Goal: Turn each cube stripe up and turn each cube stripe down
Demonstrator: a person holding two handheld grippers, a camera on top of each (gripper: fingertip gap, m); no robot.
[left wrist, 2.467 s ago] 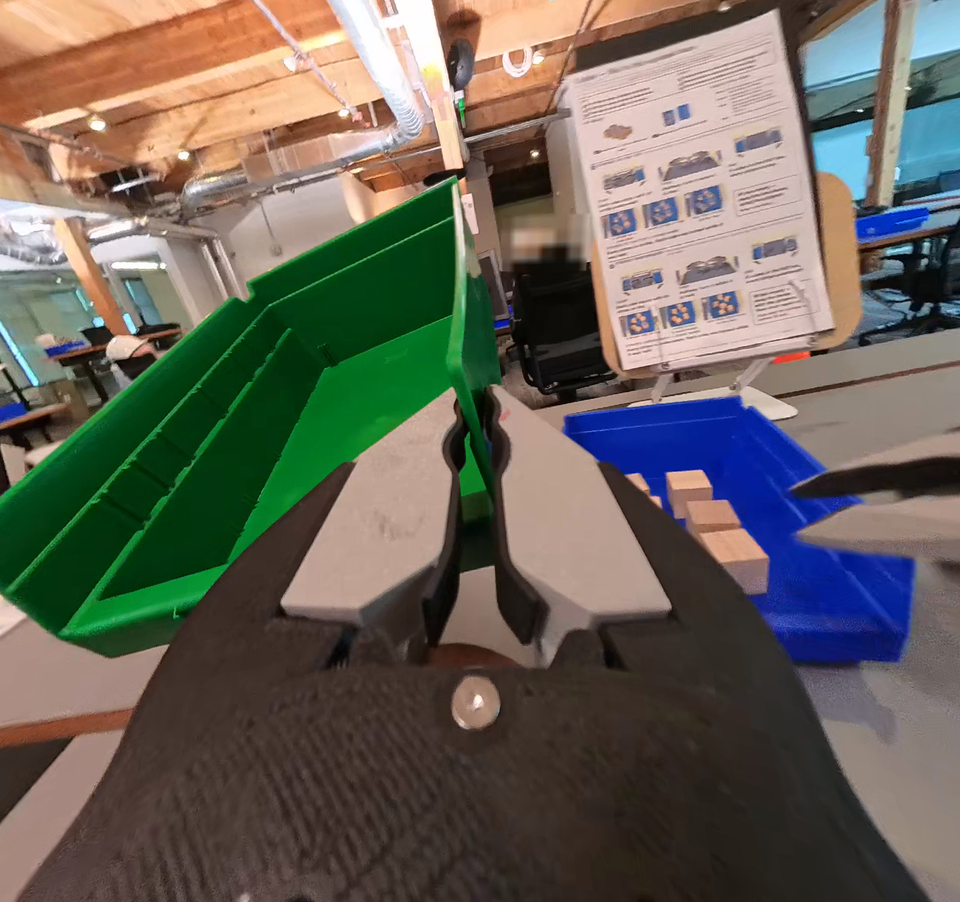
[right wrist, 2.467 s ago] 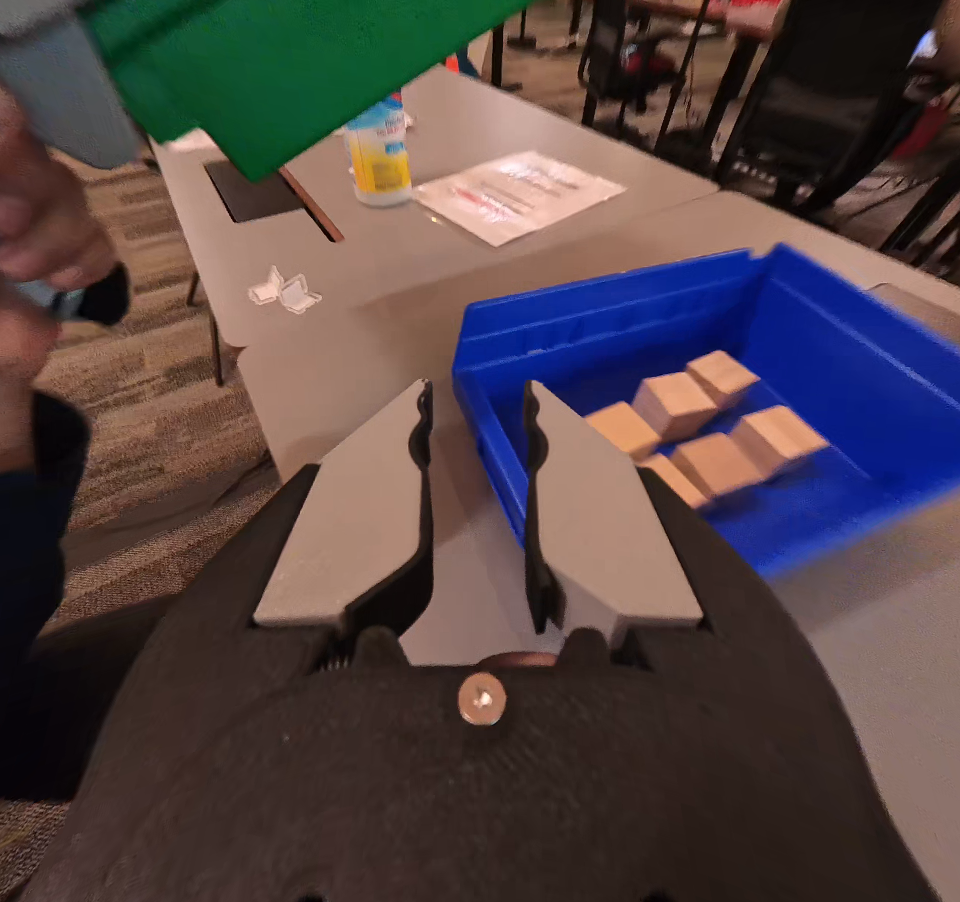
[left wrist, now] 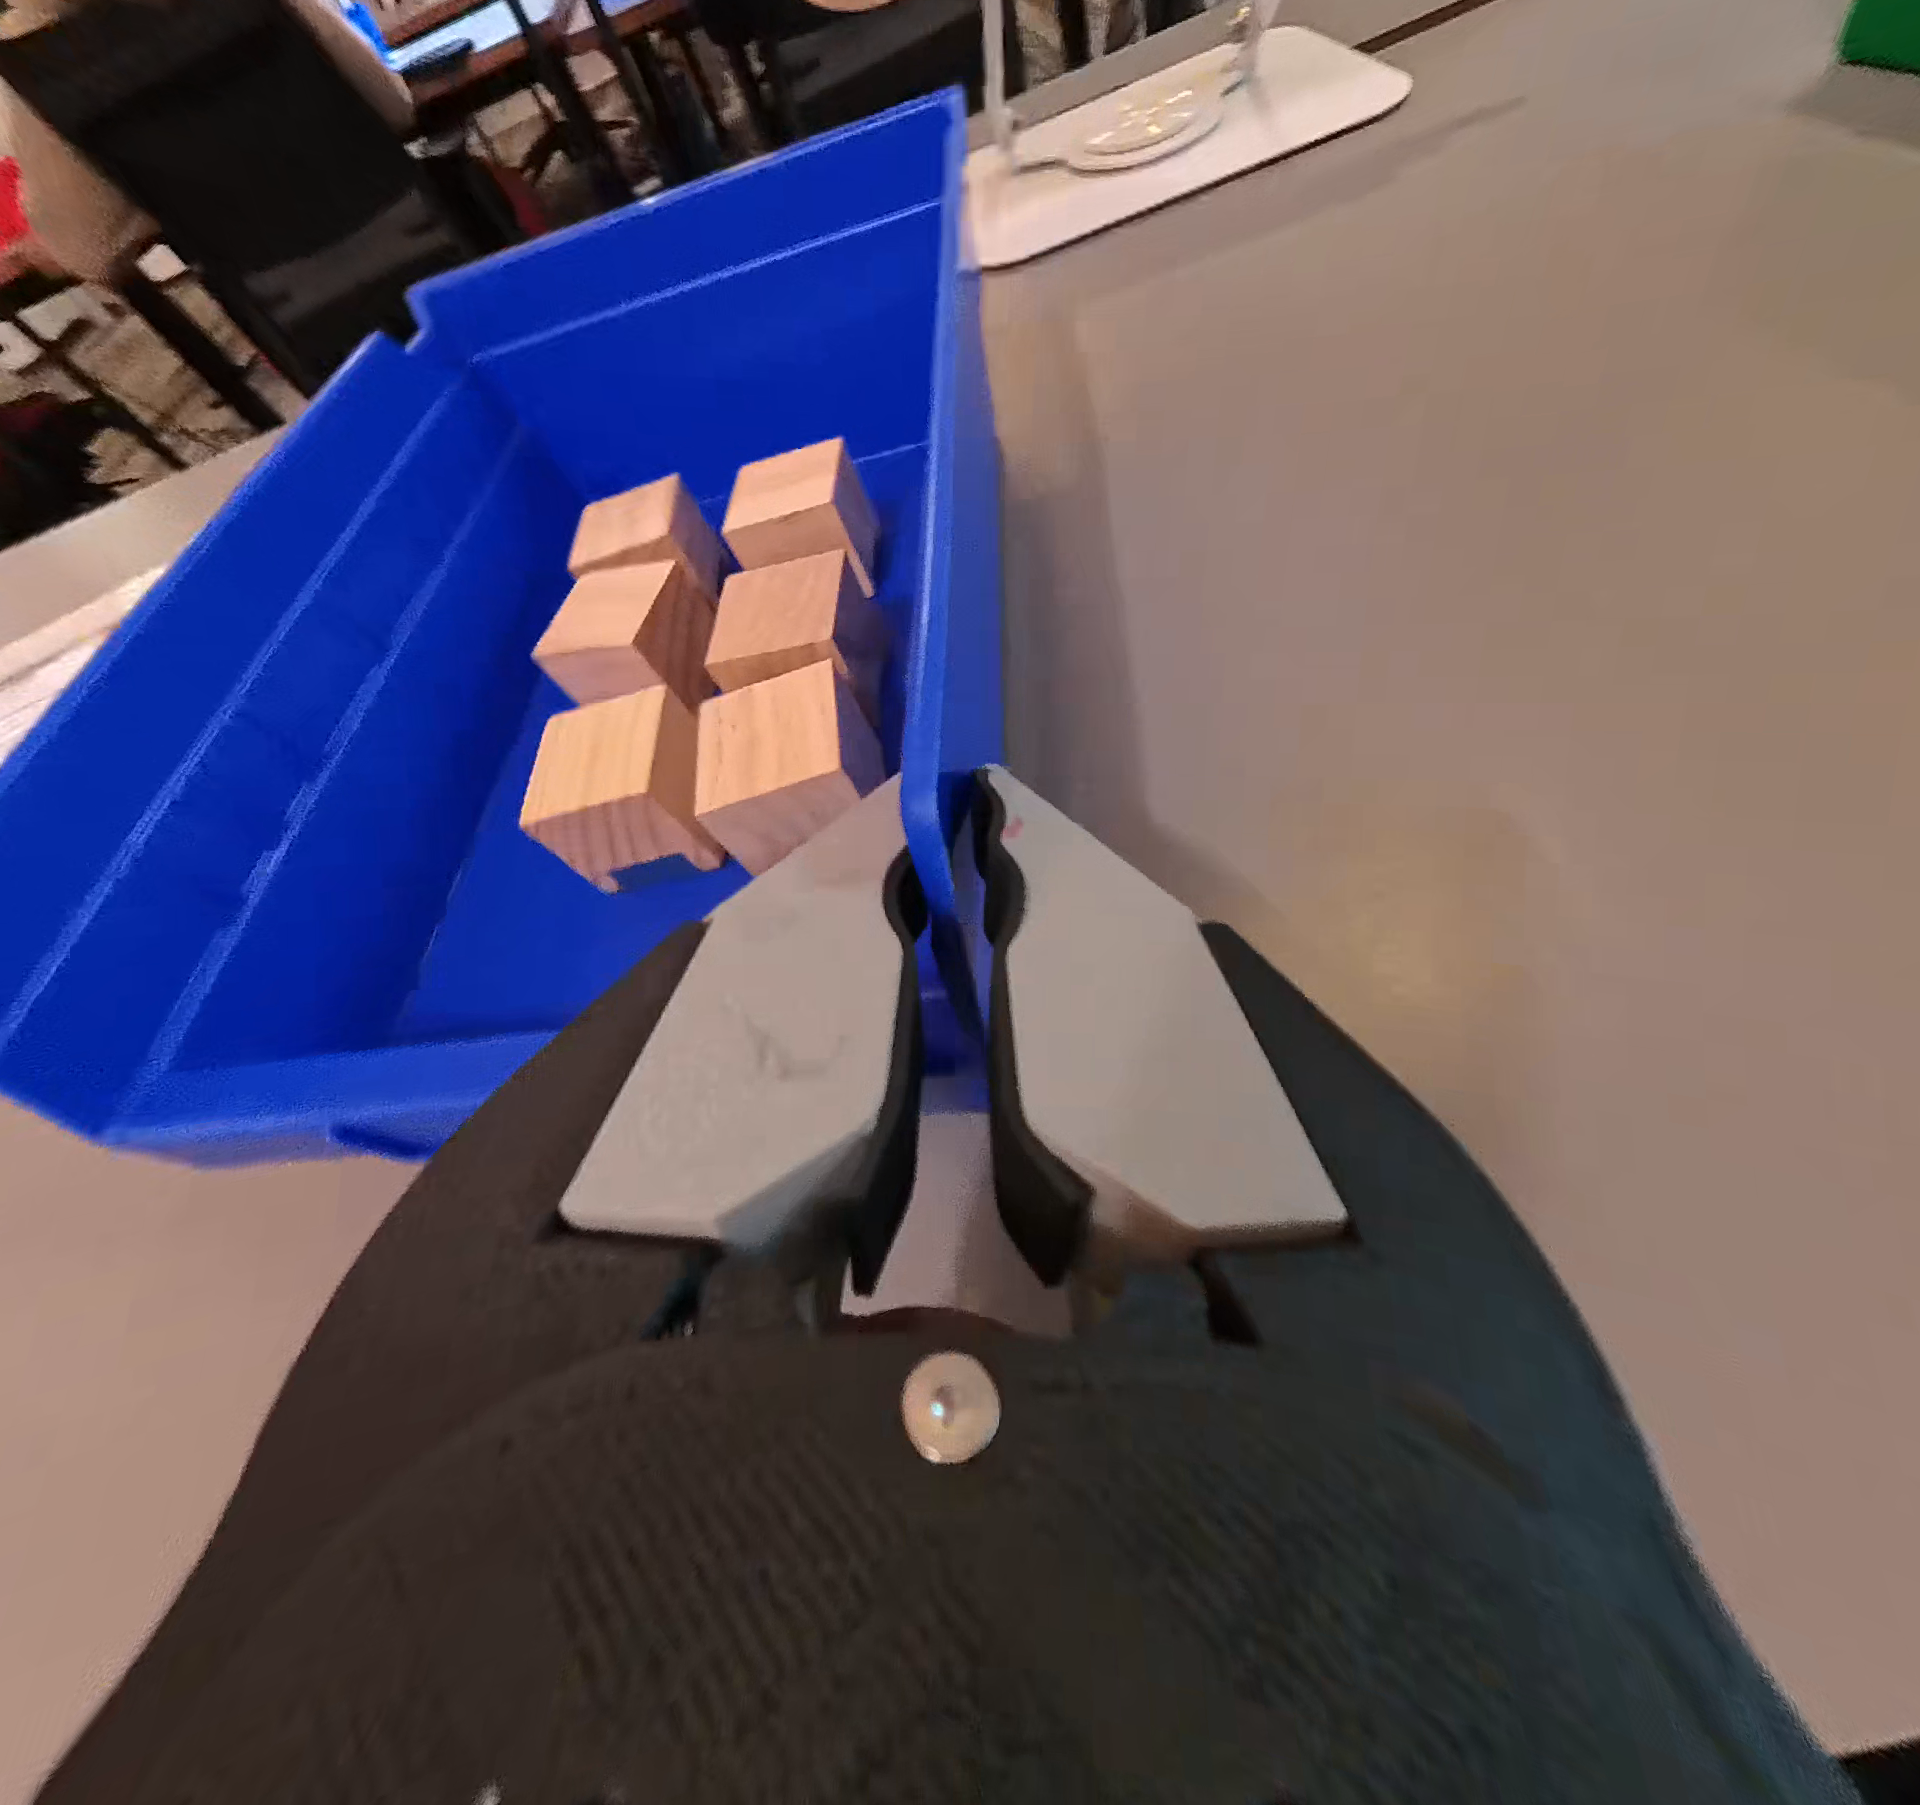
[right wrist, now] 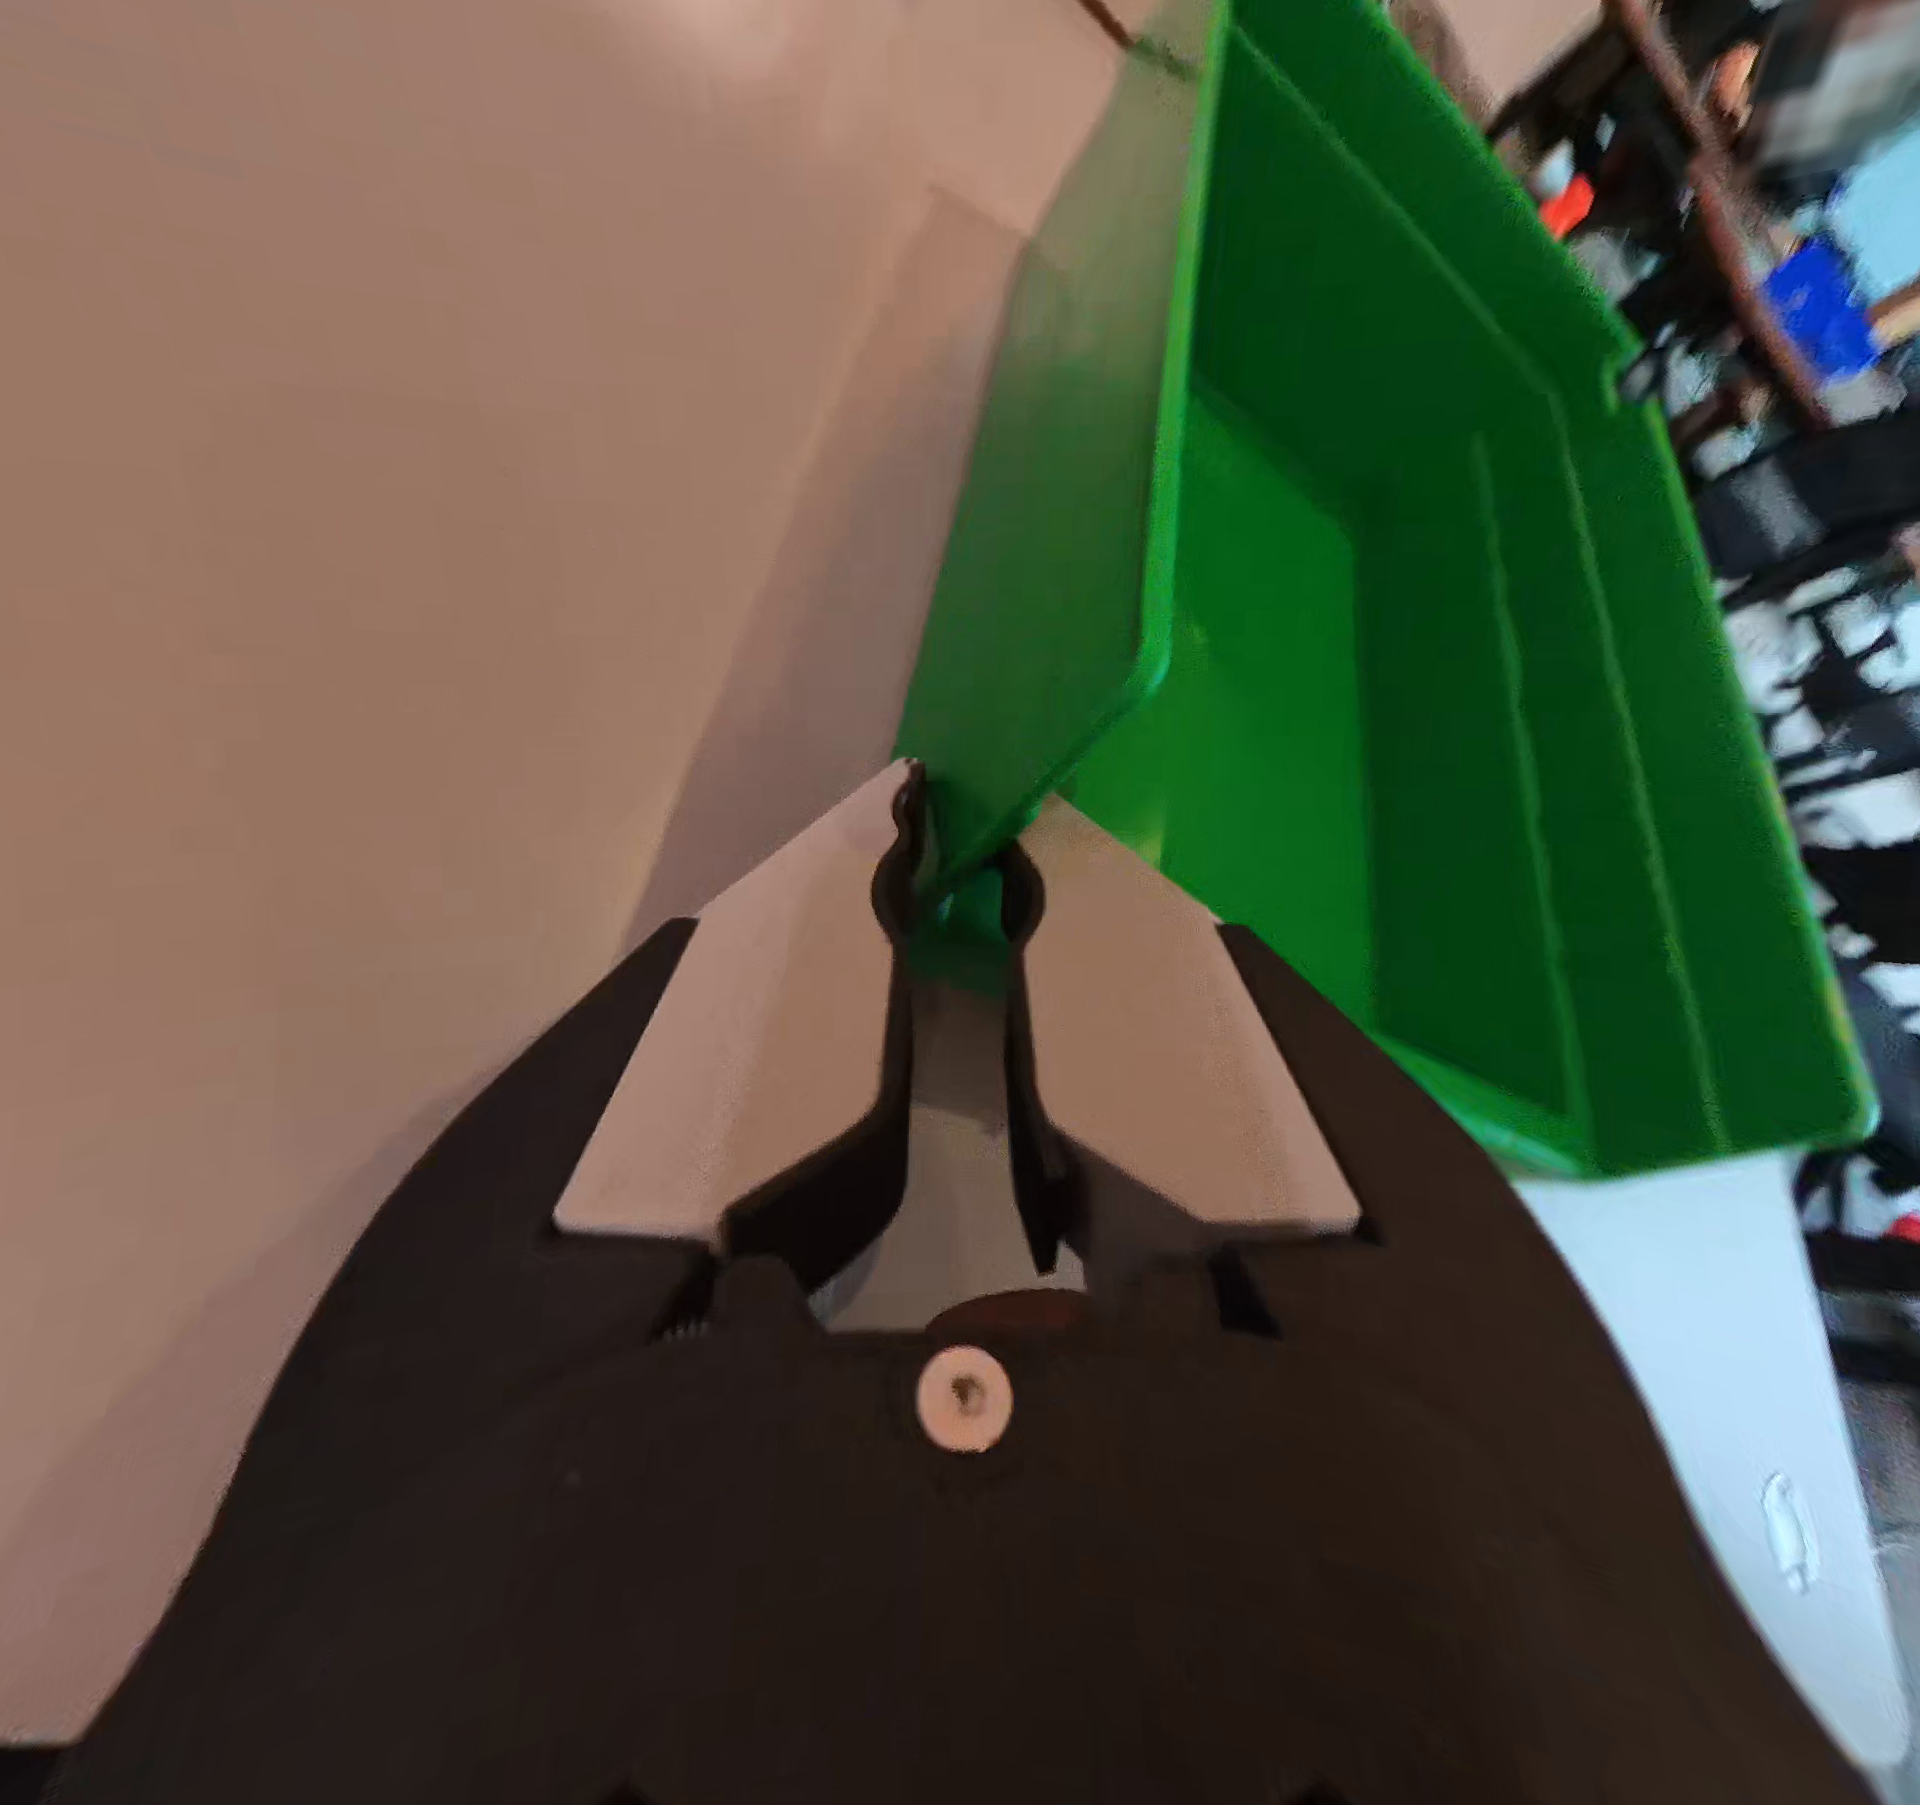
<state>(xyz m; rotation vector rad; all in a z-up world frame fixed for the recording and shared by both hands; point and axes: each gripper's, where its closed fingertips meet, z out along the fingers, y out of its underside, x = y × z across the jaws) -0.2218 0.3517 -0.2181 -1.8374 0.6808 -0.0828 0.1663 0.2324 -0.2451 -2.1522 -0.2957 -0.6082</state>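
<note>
Listing contents and progress, with the blue bin [left wrist: 312, 768] as landmark.

- Wooden cubes [left wrist: 717, 664]: six, inside the blue bin, packed two by three against its right wall. Every top face in view is plain wood; no stripe shows, so as a judgement either the stripes face down or the turning has not begun. One near cube shows a notch at its base.
- Left gripper [left wrist: 951, 820]: jaws clenched on the blue bin's right wall at its near corner, one finger inside, one outside.
- Green bin [right wrist: 1455, 612]: empty, tilted in the right wrist view; a green patch at the far right of the left view may be the same bin, well apart from the blue one.
- Right gripper [right wrist: 961, 825]: jaws pinched on the green bin's near corner edge.
- Progress, judged: both grippers are on the bins, not the cubes; no cube is in a gripper, and any stripe-up turning appears left to do.
- Surface: grey tabletop [left wrist: 1455, 716], matte, bare right of the blue bin.
- White document stand [left wrist: 1174, 124]: beyond the blue bin's far right corner.
- Room: desks, dark chairs and further blue bins behind; blurred.
</note>
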